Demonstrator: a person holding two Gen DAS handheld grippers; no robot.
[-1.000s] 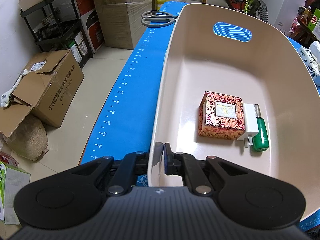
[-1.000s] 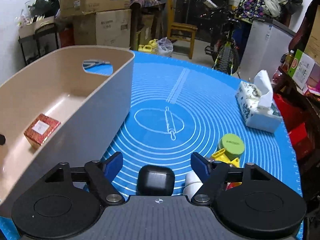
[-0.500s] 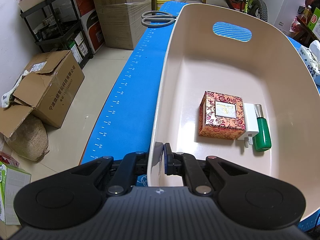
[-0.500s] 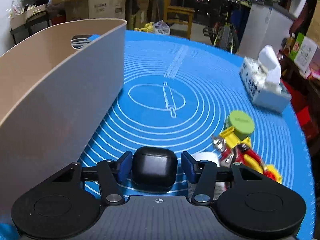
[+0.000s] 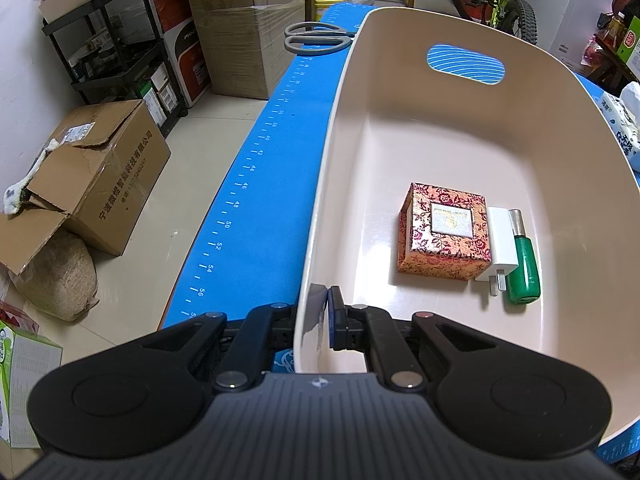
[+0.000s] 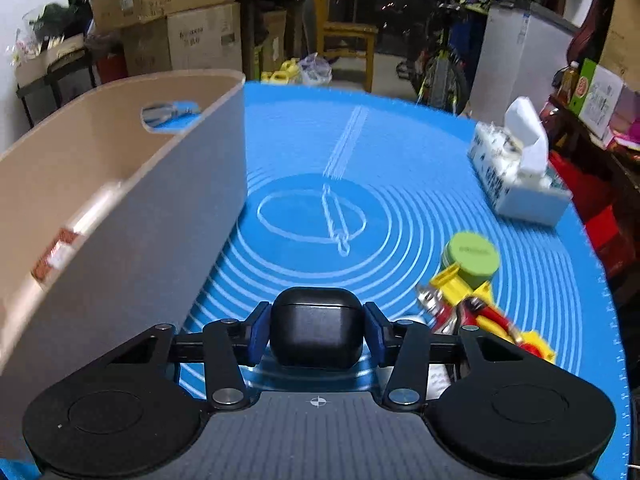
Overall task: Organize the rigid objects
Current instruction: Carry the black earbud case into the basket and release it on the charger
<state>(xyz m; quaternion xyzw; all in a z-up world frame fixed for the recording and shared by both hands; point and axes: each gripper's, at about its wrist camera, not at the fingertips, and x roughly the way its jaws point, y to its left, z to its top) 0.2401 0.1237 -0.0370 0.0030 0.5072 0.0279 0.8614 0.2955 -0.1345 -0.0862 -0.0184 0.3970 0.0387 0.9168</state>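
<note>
My left gripper (image 5: 320,314) is shut on the near rim of the beige plastic bin (image 5: 460,128). Inside the bin lie a red patterned box (image 5: 444,232), a white charger plug (image 5: 500,244) and a green bottle (image 5: 524,264). My right gripper (image 6: 316,330) is shut on a black earbud case (image 6: 316,326) and holds it above the blue mat (image 6: 360,168), right of the bin's outer wall (image 6: 132,248). A green-lidded jar (image 6: 472,256) and a yellow-and-red toy (image 6: 476,304) lie on the mat to the right.
A tissue pack (image 6: 516,176) sits at the mat's far right. Grey scissors (image 5: 316,36) lie on the mat beyond the bin's far left corner. Cardboard boxes (image 5: 96,184) and a shelf rack (image 5: 116,52) stand on the floor left of the table edge.
My right gripper closed on the black earbud case and lifted it off the mat, tilting up. The left gripper and the bin have not moved.
</note>
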